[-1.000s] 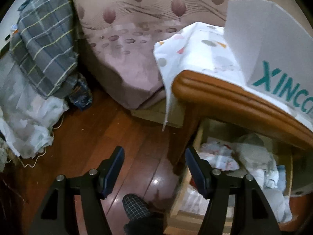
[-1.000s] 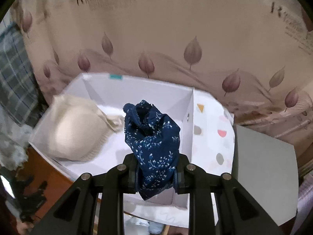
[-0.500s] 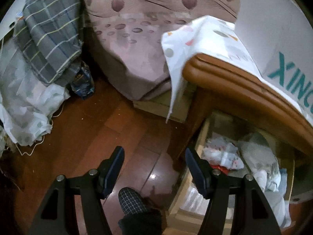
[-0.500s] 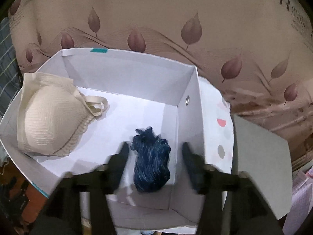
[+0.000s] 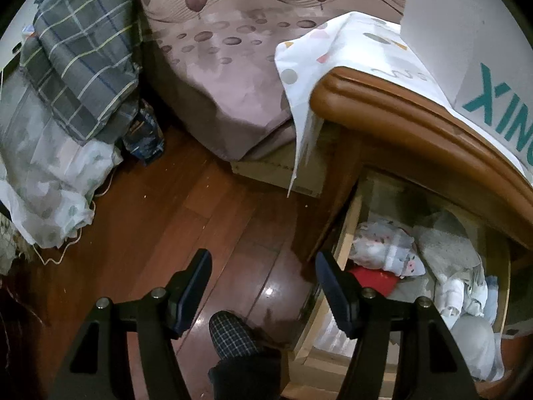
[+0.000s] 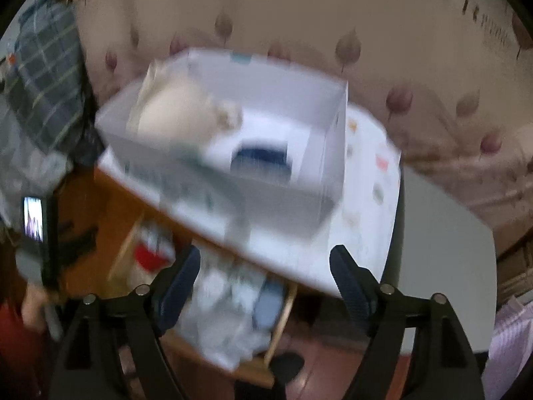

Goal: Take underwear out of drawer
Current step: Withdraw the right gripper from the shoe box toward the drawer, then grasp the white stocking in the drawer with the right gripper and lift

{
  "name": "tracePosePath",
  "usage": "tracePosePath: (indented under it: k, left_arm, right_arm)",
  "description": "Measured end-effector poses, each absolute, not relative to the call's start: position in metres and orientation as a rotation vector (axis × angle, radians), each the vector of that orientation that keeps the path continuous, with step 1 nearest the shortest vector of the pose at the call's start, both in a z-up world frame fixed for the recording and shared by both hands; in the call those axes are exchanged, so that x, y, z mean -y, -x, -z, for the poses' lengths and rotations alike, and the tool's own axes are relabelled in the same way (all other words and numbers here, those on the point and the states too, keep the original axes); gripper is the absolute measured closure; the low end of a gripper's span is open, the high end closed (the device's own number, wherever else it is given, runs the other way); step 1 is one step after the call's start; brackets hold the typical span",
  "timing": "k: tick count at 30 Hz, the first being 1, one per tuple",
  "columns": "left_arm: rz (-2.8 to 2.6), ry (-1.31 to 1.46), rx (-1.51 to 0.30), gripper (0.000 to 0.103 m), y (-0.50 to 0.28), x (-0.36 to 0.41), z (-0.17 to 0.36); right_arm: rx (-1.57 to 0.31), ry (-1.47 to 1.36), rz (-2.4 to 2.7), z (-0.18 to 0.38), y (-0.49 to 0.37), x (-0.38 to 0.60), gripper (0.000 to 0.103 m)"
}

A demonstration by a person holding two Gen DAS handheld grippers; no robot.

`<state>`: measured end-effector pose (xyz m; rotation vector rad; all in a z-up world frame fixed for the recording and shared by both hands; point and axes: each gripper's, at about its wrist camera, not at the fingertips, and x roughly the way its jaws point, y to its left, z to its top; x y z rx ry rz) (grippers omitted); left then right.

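In the blurred right wrist view, dark blue underwear (image 6: 261,160) lies in the white box (image 6: 319,196) on the nightstand, beside a cream bra (image 6: 180,120). My right gripper (image 6: 265,278) hangs in front of the box above the open drawer (image 6: 283,313); its jaws are opening with nothing between them. In the left wrist view the drawer (image 5: 346,243) holds white clothes (image 5: 386,250) and a red piece (image 5: 374,278). My left gripper (image 5: 263,286) stands open and empty over the floor, left of the drawer.
A bed with mauve leaf-print bedding (image 5: 233,60) stands behind. Grey plaid bedding (image 5: 80,50) and a white bag (image 5: 56,180) pile at the left. A checked slipper (image 5: 231,336) rests on the wooden floor. A phone screen (image 6: 33,220) glows at the left.
My right gripper let go of the dark blue underwear, which dropped into the white box, then pulled back and down toward the drawer. The left gripper barely shifted.
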<state>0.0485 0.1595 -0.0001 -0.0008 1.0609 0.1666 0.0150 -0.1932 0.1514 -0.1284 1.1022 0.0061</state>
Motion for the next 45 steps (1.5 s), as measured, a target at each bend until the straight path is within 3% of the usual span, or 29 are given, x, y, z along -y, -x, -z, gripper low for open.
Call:
tracePosePath:
  k: [5, 13, 31, 35, 39, 45]
  left_arm:
    - [-0.172, 0.004, -1.065, 0.036, -0.047, -0.159, 0.0]
    - [-0.154, -0.004, -1.071, 0.036, -0.049, -0.158, 0.001]
    - [-0.139, -0.015, -1.109, 0.036, -0.052, -0.153, 0.011]
    - [-0.132, -0.022, -1.115, 0.036, -0.053, -0.152, 0.011]
    - [-0.132, -0.037, -1.11, 0.036, -0.053, -0.15, 0.011]
    - [-0.127, -0.046, -1.115, 0.036, -0.052, -0.148, 0.012]
  right_arm:
    - [-1.303, 0.034, -0.009, -0.083, -0.004, 0.196, 0.026]
    - [-1.518, -0.04, 0.026, 0.007, -0.019, 0.184, 0.002]
    - [-1.778, -0.078, 0.1, 0.125, -0.039, 0.166, 0.003]
    - [-1.782, -0.187, 0.065, 0.125, -0.039, 0.169, 0.045]
    - [-1.763, -0.199, 0.001, 0.117, -0.039, 0.164, 0.075]
    - [-1.702, -0.21, -0.021, 0.093, -0.033, 0.159, 0.087]
